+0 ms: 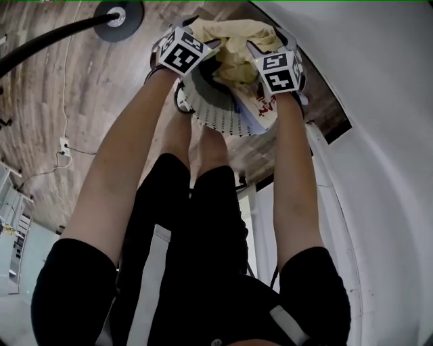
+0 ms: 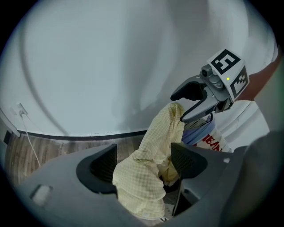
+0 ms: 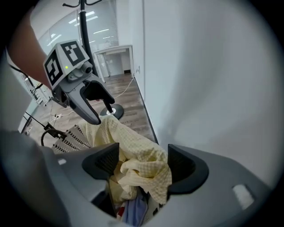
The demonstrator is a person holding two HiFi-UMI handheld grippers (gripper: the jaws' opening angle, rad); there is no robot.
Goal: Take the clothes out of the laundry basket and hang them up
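A pale yellow checked garment [image 1: 237, 51] lies heaped on top of the white slatted laundry basket [image 1: 216, 115], which stands on the floor against the wall. My left gripper [image 1: 206, 54] reaches into it from the left and my right gripper [image 1: 260, 54] from the right. In the left gripper view the yellow garment [image 2: 146, 173] hangs between the wide jaws of the left gripper [image 2: 144, 162]. In the right gripper view a bunch of the garment [image 3: 142, 164] sits between the wide jaws of the right gripper [image 3: 144, 162]. Neither pair of pads visibly presses on it.
Blue cloth [image 3: 133, 208] and a white piece with red print [image 2: 211, 139] lie under the yellow garment. A coat stand's round base [image 1: 118, 17] sits on the wooden floor to the left. The white wall [image 1: 379, 101] is close on the right. A wall socket with cable [image 1: 64, 145] is at left.
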